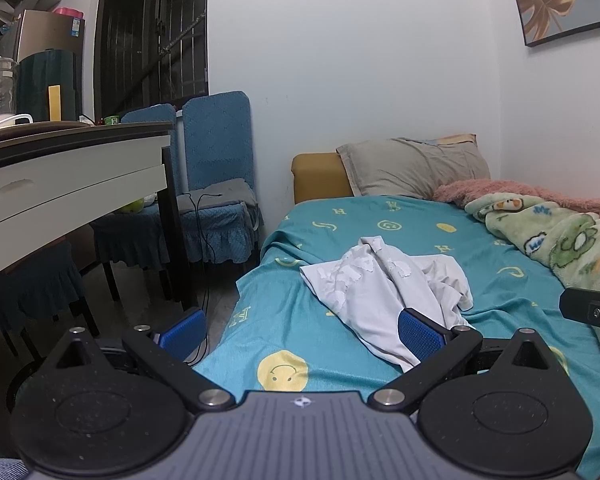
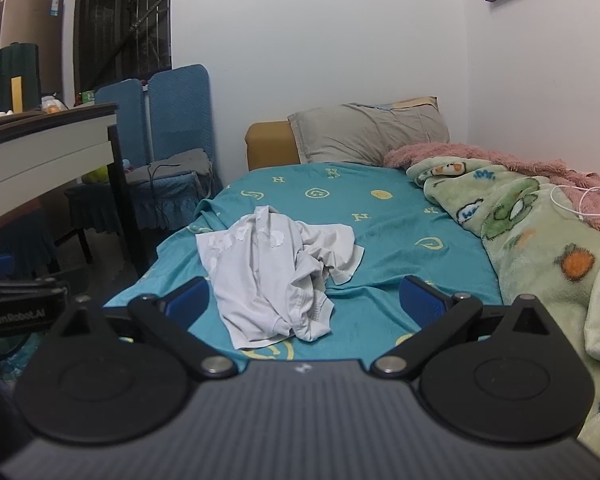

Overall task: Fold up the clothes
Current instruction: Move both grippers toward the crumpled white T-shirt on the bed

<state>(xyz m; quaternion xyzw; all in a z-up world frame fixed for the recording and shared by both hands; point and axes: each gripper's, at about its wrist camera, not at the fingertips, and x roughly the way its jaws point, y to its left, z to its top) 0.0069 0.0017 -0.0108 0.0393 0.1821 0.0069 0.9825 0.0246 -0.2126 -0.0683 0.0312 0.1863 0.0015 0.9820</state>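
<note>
A crumpled white garment (image 1: 384,292) lies in a heap on the teal bedsheet (image 1: 380,216); it also shows in the right wrist view (image 2: 276,272) on the sheet (image 2: 380,240). My left gripper (image 1: 302,334) is open and empty, held near the bed's near edge, its right pad beside the garment's lower end. My right gripper (image 2: 304,300) is open and empty, with the garment's near end lying between its two blue pads, below them. The right gripper's body (image 1: 592,312) shows at the right edge of the left wrist view.
A grey pillow (image 2: 364,132) lies at the head of the bed. A green cartoon blanket (image 2: 540,240) and a pink blanket (image 2: 500,164) are piled along the right side. A white table (image 1: 68,176) and blue-covered chairs (image 1: 216,184) stand left of the bed.
</note>
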